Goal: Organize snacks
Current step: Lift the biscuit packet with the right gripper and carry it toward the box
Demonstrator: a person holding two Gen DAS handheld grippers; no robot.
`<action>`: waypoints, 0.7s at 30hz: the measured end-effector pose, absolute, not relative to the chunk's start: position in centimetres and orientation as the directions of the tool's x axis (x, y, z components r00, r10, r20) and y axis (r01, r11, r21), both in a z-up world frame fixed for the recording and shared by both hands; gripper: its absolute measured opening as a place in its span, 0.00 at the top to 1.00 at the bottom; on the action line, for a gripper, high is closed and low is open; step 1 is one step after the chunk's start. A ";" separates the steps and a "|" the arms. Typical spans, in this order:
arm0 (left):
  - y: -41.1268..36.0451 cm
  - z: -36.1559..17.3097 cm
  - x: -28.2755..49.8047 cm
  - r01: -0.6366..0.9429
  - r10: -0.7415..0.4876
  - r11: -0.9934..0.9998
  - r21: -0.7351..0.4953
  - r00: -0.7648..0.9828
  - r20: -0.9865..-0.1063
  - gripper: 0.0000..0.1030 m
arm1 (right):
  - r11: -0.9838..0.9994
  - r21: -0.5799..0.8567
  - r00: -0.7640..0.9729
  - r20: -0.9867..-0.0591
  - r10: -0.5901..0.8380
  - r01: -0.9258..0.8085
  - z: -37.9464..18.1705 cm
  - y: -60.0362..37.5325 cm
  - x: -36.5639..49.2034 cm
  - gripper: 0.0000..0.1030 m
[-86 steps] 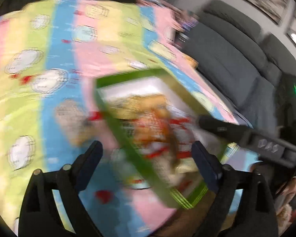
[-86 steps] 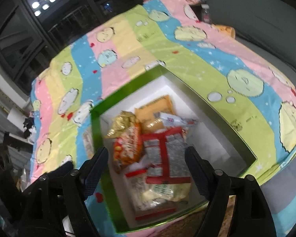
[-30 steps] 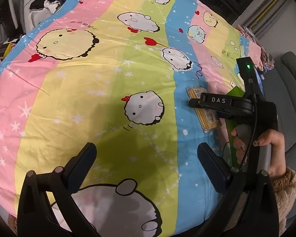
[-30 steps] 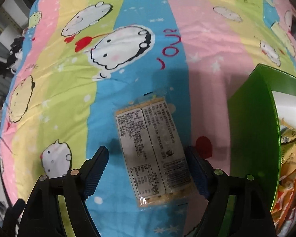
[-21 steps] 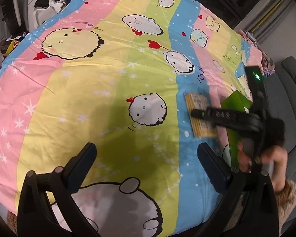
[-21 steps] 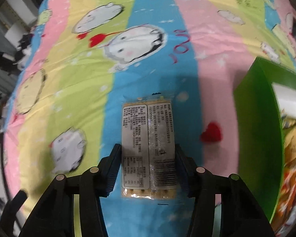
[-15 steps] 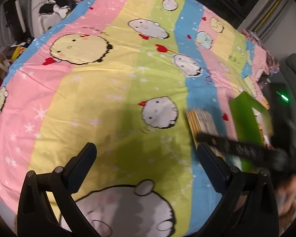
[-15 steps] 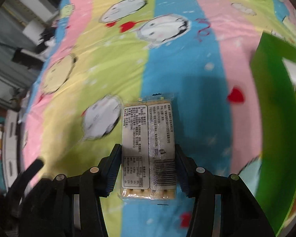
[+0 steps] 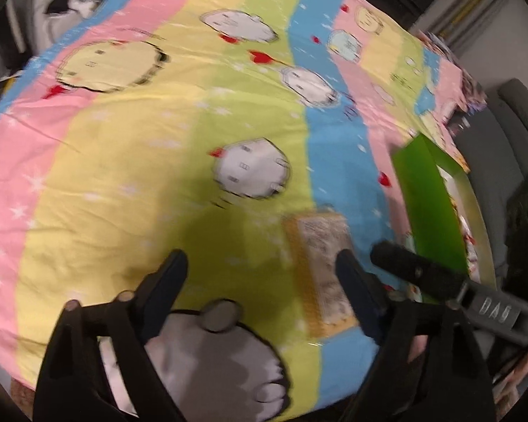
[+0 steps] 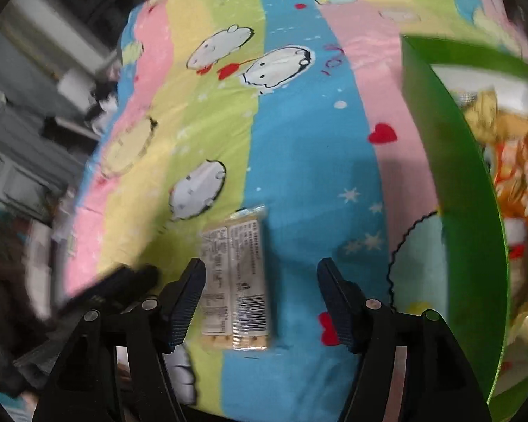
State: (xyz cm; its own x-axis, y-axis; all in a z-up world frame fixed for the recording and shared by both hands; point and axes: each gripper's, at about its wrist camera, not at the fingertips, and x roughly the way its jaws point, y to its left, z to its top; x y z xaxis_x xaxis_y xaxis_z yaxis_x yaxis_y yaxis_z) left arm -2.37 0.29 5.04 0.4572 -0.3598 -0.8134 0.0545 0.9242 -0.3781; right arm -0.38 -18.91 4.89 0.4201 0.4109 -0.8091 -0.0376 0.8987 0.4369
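Snack packet (image 10: 234, 283) lies flat beside green box (image 10: 457, 190).

Probably a home: cartoon bedsheet (image 9: 158, 176), grey sofa (image 9: 521, 112).

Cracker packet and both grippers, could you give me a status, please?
Right gripper opening, cracker packet released on the sheet. Left gripper closing, empty. Green box beside, nothing blocking.

Cracker packet (image 10: 235, 281) lay flat on the cloth-covered bench (image 10: 299, 140), box (image 10: 454, 176) stood well to its right with snack bags (image 10: 517, 176) inside it, packet sat between the right gripper (image 10: 260, 299) fingers, nearer the left one.
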 end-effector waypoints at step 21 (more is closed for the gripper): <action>-6.7 5.4 -3.6 0.230 -0.385 0.922 -0.313 0.428 -0.818 0.56 | 0.835 0.544 0.391 -0.753 0.530 -0.086 3.5 -17.9 -0.7 0.48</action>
State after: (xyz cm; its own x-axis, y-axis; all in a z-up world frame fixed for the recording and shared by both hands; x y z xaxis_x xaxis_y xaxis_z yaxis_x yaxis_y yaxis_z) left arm -3.55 -6.67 5.38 0.4281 -0.3846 -0.8178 0.2295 0.9215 -0.3132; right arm -0.72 -17.94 3.48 0.3905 0.5300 -0.7527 -0.0855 0.8350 0.5436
